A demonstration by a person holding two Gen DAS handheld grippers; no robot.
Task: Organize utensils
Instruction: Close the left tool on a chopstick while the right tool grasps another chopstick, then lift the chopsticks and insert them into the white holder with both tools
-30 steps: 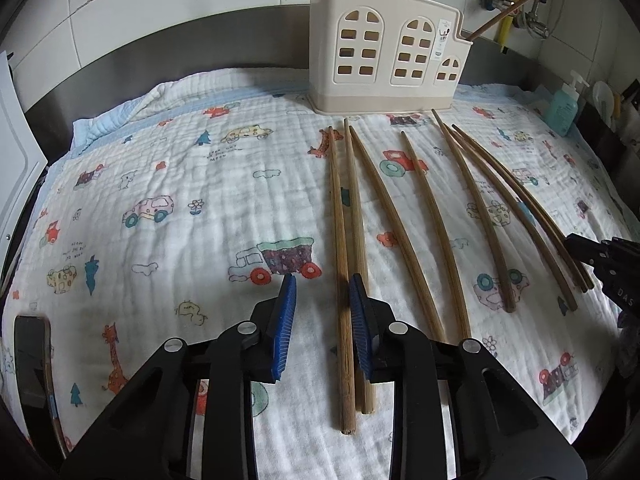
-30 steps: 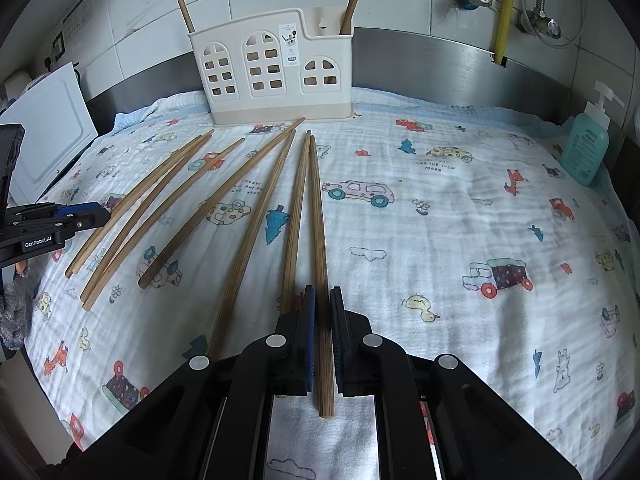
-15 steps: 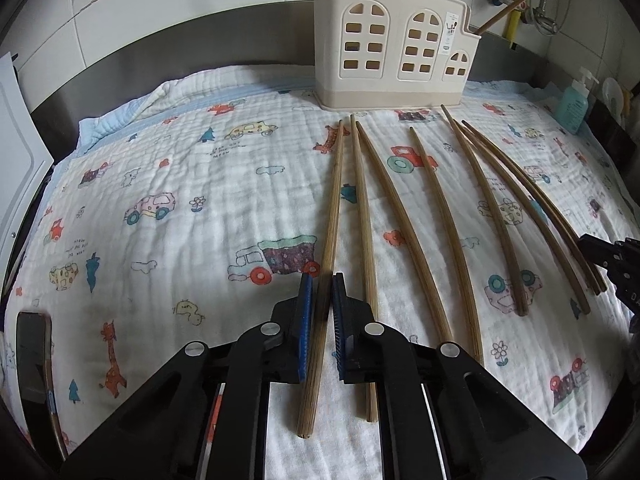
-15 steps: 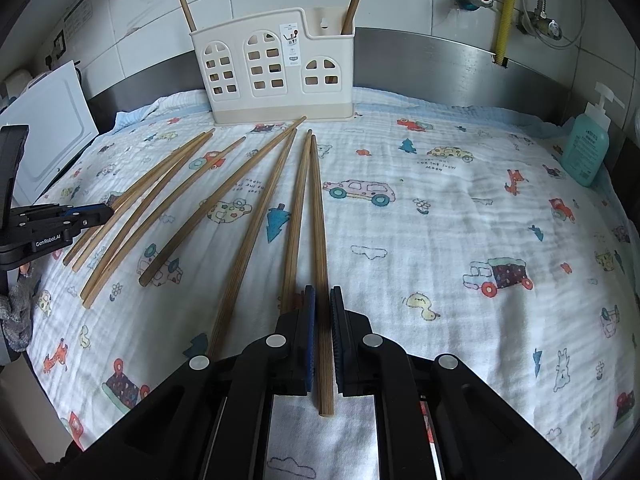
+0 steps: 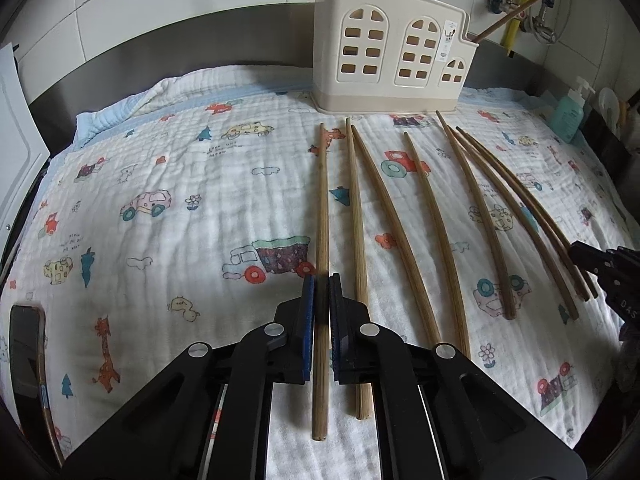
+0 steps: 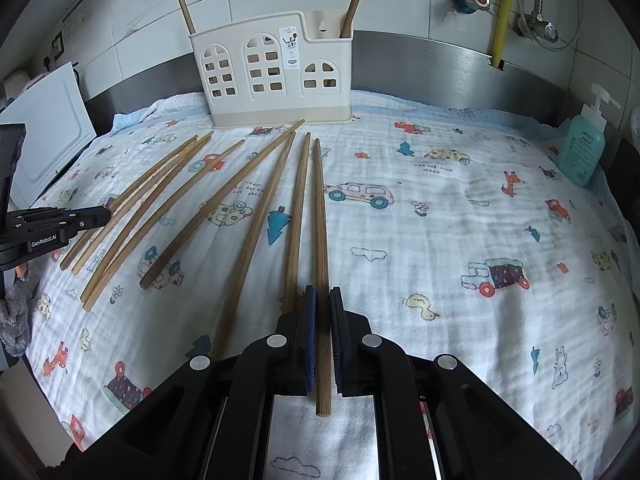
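Observation:
Several long wooden chopsticks lie fanned on a cartoon-print cloth (image 5: 160, 208) before a cream utensil holder (image 5: 390, 54), which also shows in the right wrist view (image 6: 272, 76) with two sticks standing in it. My left gripper (image 5: 321, 280) is shut on the leftmost chopstick (image 5: 321, 200); its tip points toward the holder. My right gripper (image 6: 322, 292) is shut on the rightmost chopstick (image 6: 319, 208), which lies close to its neighbour (image 6: 297, 208). Each gripper shows at the edge of the other's view.
A teal soap bottle (image 6: 580, 148) stands at the cloth's right edge. A white board (image 6: 44, 136) leans at the left. A steel backsplash and pipes (image 6: 502, 12) run behind the holder. A dark phone-like object (image 5: 24, 344) lies at the near left.
My left gripper moved left over the leftmost chopstick and closed on it; the stick now sits apart from its neighbour. My right gripper stayed shut on its chopstick.

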